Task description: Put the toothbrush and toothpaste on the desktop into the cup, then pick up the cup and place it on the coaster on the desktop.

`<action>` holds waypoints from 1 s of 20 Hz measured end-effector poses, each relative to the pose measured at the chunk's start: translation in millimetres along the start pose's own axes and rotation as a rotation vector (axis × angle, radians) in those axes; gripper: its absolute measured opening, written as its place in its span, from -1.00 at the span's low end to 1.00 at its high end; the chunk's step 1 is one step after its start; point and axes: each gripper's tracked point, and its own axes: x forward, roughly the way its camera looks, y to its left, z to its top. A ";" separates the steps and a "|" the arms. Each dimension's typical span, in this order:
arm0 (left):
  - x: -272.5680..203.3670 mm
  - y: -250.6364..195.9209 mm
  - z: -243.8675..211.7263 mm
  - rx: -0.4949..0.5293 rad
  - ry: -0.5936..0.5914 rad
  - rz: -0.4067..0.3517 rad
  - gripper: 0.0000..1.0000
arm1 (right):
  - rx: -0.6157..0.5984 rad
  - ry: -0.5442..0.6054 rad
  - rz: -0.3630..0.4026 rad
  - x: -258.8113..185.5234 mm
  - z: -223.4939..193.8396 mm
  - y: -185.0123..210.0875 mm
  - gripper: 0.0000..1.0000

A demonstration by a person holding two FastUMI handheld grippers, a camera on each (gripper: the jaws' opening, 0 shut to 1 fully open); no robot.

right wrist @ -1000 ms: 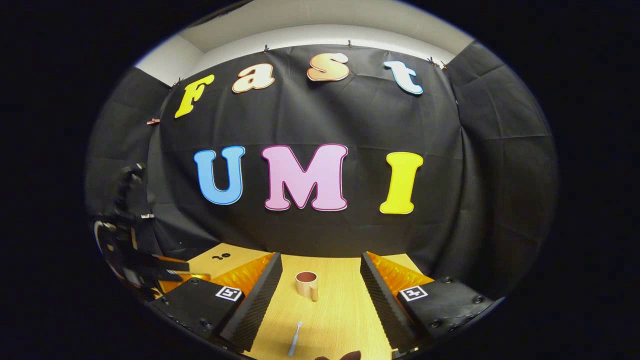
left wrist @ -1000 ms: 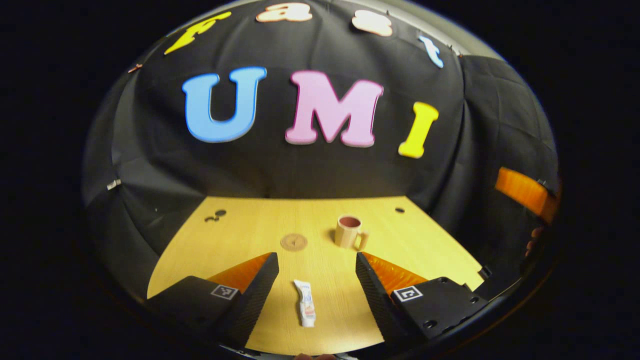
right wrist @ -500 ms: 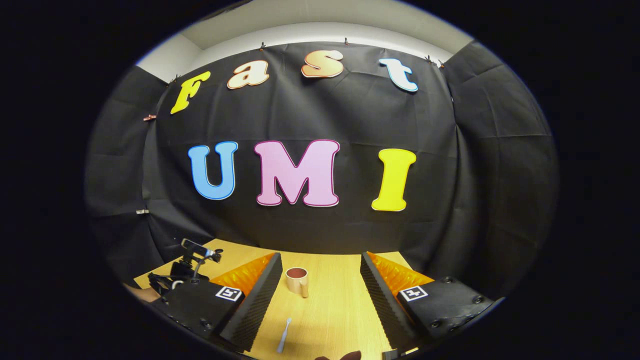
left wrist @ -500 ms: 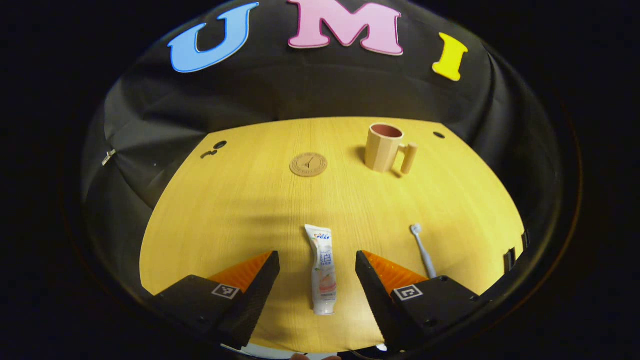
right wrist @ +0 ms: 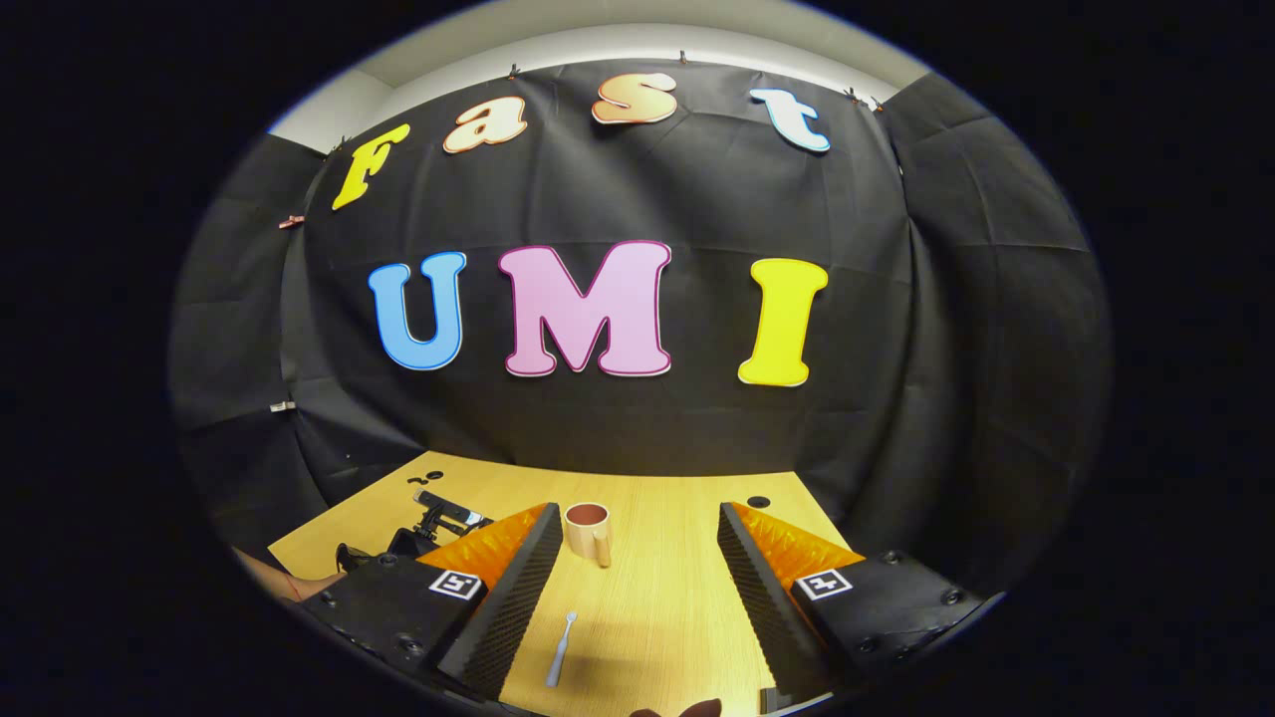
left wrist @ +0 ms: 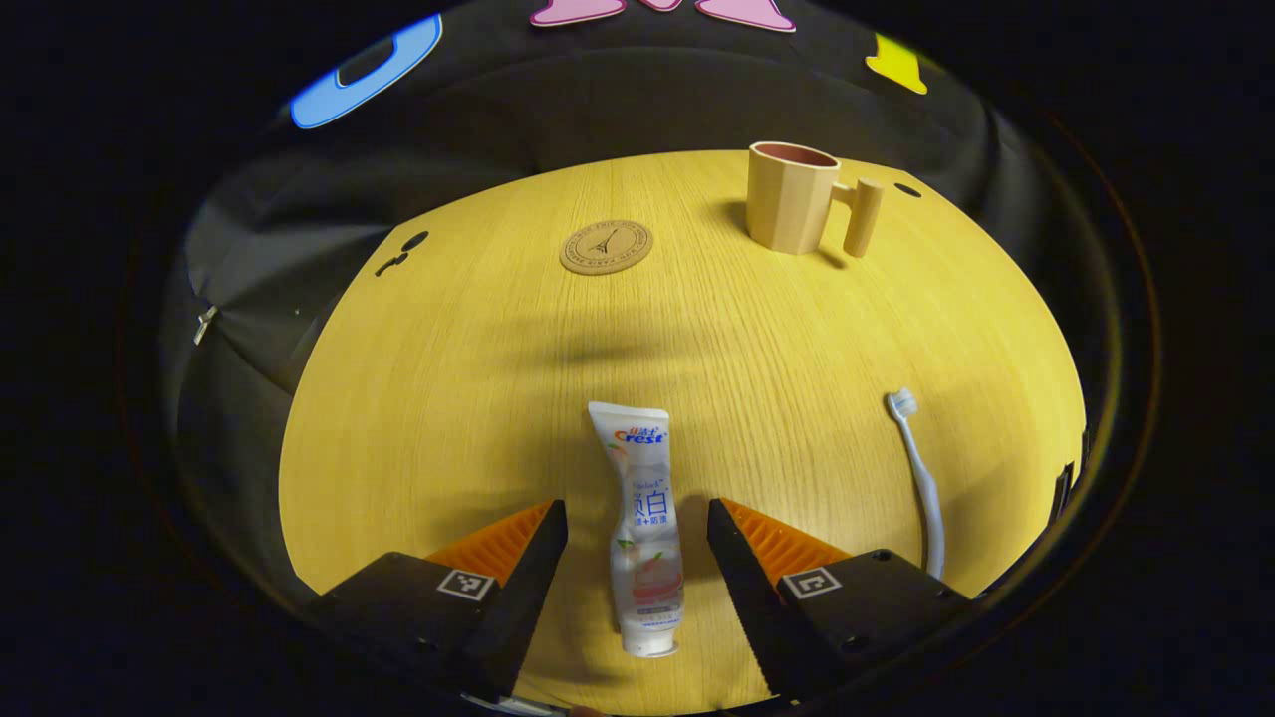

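Two spread fingers of the left gripper (left wrist: 637, 558) straddle a soft, light toothpaste tube (left wrist: 642, 528) lying flat on the wooden desktop (left wrist: 448, 378); its firmer capped end looks likeliest to pinch without slipping.

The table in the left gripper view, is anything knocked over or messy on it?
No, nothing stands out. The cup stands upright, the coaster lies flat, and the toothpaste and toothbrush lie apart on the table, nothing spilled.

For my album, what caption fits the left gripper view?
Open left gripper straddling toothpaste; toothbrush, cup, coaster beyond.
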 end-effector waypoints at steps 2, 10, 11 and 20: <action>3.8 -1.6 -1.7 -0.003 0.009 -0.003 0.75 | 0.007 0.020 0.009 1.7 -4.4 1.8 0.94; 4.0 -7.7 -0.4 0.014 0.018 -0.001 -0.03 | 0.019 0.178 0.055 15.7 -51.5 11.2 0.94; 9.5 -8.6 -2.3 0.018 0.018 0.001 -0.06 | 0.025 0.232 0.072 16.6 -66.2 18.4 0.95; -12.6 -7.1 -7.4 0.003 0.012 -0.118 -0.31 | 0.014 0.591 0.115 41.2 -177.5 66.0 0.97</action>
